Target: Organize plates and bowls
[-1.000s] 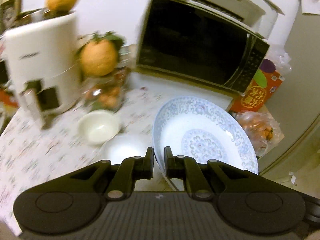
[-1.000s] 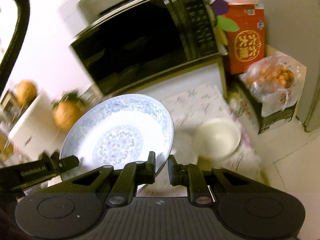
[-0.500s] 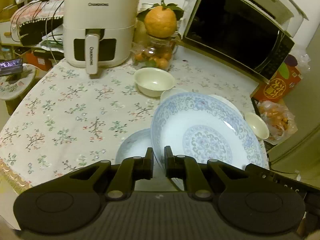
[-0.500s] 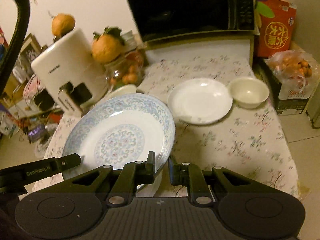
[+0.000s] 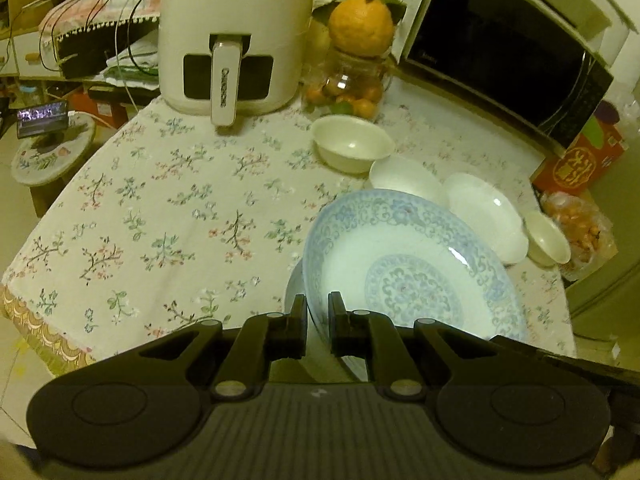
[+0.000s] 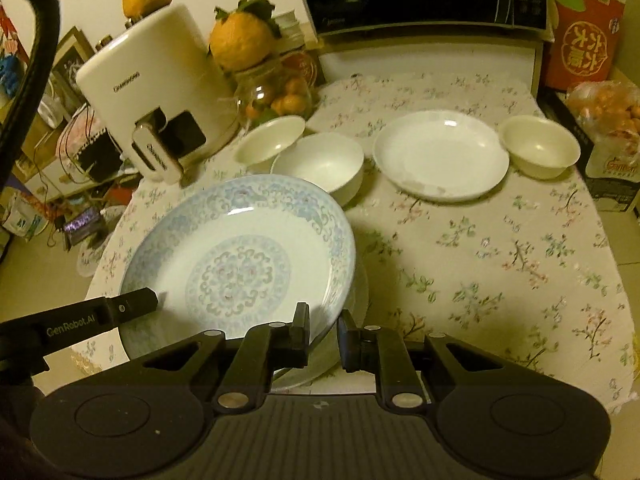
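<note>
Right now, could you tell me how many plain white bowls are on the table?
3: one in front of the fruit jar, one just beyond the patterned plate, one at the table's right edge. Others may be hidden.

**A crowded kitchen corner under warm light**

Yellowish light falls on a tabletop (image 5: 168,216) under a floral cloth. At its far edge stand a white air fryer (image 5: 236,36) and a black microwave (image 5: 508,52). Cluttered shelves (image 5: 80,40) line the pale wall beyond the left edge; the floor (image 6: 628,240) is tiled.
</note>
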`<state>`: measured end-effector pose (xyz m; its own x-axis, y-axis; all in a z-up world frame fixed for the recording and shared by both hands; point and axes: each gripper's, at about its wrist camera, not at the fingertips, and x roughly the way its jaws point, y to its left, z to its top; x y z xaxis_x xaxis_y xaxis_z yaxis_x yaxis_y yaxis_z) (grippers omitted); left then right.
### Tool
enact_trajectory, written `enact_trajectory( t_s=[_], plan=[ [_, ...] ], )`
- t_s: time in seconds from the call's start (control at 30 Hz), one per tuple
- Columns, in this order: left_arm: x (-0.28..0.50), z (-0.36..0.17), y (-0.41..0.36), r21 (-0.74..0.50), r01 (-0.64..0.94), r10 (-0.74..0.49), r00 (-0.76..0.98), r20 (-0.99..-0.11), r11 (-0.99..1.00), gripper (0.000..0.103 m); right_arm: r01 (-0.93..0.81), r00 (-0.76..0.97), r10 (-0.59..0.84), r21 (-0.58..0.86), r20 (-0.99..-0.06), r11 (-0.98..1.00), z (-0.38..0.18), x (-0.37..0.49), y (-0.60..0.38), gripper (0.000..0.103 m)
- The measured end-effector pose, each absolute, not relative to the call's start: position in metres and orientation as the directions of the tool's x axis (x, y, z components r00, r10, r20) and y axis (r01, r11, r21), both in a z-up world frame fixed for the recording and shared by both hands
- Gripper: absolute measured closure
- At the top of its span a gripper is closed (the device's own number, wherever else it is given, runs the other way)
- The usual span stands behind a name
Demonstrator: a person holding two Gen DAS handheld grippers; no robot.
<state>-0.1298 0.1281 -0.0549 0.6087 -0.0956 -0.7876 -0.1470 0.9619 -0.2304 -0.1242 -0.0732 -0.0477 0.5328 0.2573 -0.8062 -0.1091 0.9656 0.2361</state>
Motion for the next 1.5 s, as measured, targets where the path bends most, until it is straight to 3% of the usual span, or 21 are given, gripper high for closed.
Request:
enact_trajectory(
  t_s=[0.83,1.5],
  plan=[
    [-0.112,-0.094,0.12,-0.111,-0.165,-0.01,0.516,-0.857,0.98,0.094,-0.065,0.403,0.216,0.207,-0.89,0.976,-0.096,-0.105,-0.06,0.088],
    [-0.108,-0.098,0.114,-0.074,-0.159,0.02,0.52,-0.854,0.984,0.092,-0.073,0.432,0.143,0.123,-0.89,0.99,-0.101,-0.097,-0.05,0.088]
  ],
)
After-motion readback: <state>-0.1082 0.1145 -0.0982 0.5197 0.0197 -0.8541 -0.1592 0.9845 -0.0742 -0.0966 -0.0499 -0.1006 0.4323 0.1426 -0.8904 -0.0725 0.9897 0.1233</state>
